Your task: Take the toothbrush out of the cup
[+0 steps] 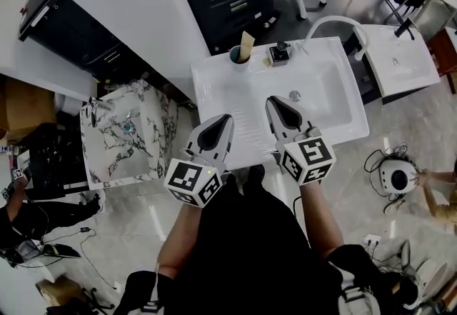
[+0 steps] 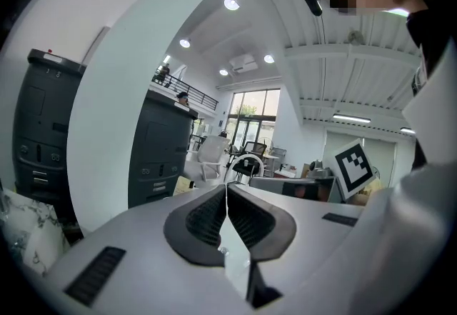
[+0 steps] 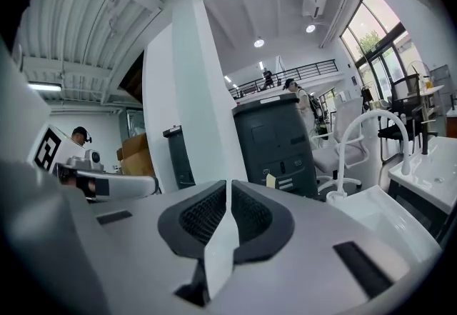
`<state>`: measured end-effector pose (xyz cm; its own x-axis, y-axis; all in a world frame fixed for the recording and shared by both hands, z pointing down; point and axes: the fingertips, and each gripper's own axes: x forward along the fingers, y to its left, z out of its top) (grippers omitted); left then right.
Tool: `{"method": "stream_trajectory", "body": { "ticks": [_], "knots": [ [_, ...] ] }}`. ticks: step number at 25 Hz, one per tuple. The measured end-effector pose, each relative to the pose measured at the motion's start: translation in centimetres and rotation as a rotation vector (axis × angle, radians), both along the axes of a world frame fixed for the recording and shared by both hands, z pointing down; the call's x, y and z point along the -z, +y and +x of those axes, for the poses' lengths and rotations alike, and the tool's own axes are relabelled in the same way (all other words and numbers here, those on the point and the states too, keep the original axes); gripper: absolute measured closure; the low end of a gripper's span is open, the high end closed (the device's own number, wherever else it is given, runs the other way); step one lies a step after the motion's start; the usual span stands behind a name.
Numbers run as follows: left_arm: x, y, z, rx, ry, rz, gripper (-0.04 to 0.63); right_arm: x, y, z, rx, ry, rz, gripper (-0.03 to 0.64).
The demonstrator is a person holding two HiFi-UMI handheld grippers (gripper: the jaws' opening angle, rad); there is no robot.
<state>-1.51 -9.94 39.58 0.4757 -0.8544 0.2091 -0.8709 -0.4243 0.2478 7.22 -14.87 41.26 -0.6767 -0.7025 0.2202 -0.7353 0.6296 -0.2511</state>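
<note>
A: Fingers (image 2: 207,219) clenched on both, left gripper (image 1: 227,121) and right gripper (image 1: 273,102), nothing between them.
B: Toothbrush (image 1: 246,46)?
A: Standing in cup (image 1: 237,58), back left corner of sink (image 1: 335,121), well apart from both. Likely light, stiff, slim; pinch the exposed top.
B: Surroundings?
A: Glossy white sink, tap (image 1: 335,19), open office.
</note>
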Motion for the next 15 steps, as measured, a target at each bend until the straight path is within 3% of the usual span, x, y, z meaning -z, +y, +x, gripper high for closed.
{"method": "stream_trajectory", "body": {
  "ticks": [15],
  "knots": [
    [-1.0,-4.4,-2.4,-0.056,0.038,-0.015,0.577,-3.1,-5.0,-2.7,-0.036,0.096,-0.039,0.583]
  ]
}}
